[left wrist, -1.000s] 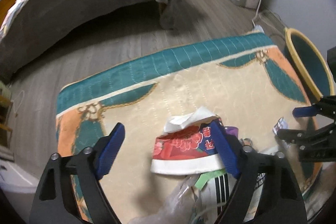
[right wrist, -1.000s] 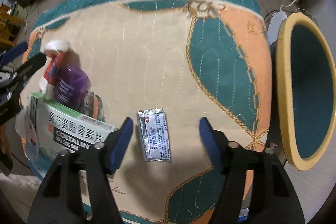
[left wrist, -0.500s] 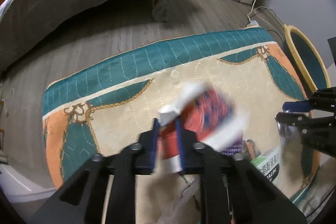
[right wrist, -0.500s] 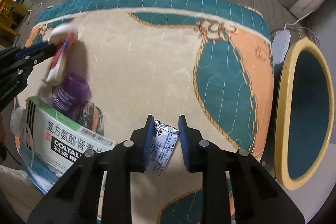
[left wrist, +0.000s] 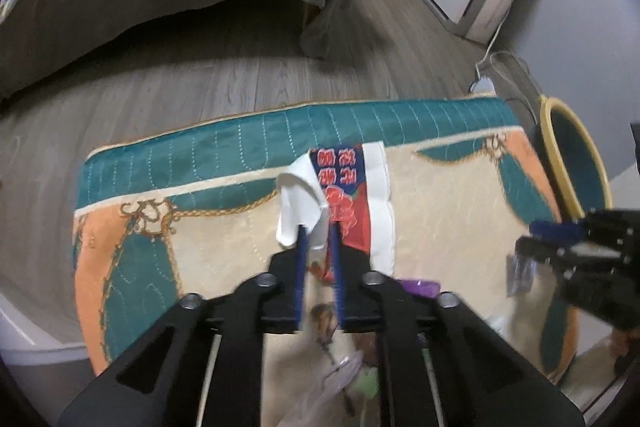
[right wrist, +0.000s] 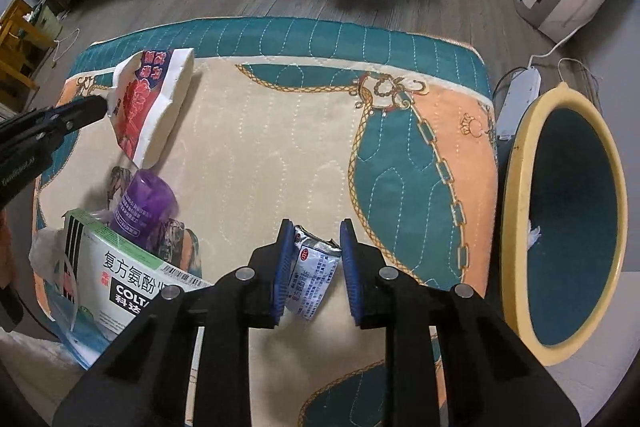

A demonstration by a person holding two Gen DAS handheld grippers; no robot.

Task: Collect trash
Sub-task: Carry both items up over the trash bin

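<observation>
Since the earlier frames both sets of tongs have closed on trash that then lay flat on the quilted mat, and both pieces are now off its surface. The left gripper (left wrist: 319,227) pinches the red, white and blue tissue pack (left wrist: 352,195) near its torn white flap, the pack hanging beyond the blue pads; its jaws are easing apart slightly with the pack still pressed between them, so I judge this grip the less secure of the two. The right gripper (right wrist: 314,247) is pressed onto the crumpled silver sachet (right wrist: 314,261), which sits squarely between its pads and bows a little under the squeeze. The yellow-rimmed basin (right wrist: 516,187), with a teal interior, stands just off the mat (right wrist: 260,131) on the outer side of the right tongs and looks like the intended receptacle. Other trash lies on the mat on the inner side of the right tongs: a purple bottle (right wrist: 144,205), and nearer the camera a green and white medicine box (right wrist: 120,267). To do this step well, both loads should be raised clear of the mat before any sideways travel. The right tongs, being nearer the basin, should go first and release only once over its opening. The left tongs should firm up on the pack, carry it high enough to pass above the bottle and box, and avoid crossing the right tongs' path.
</observation>
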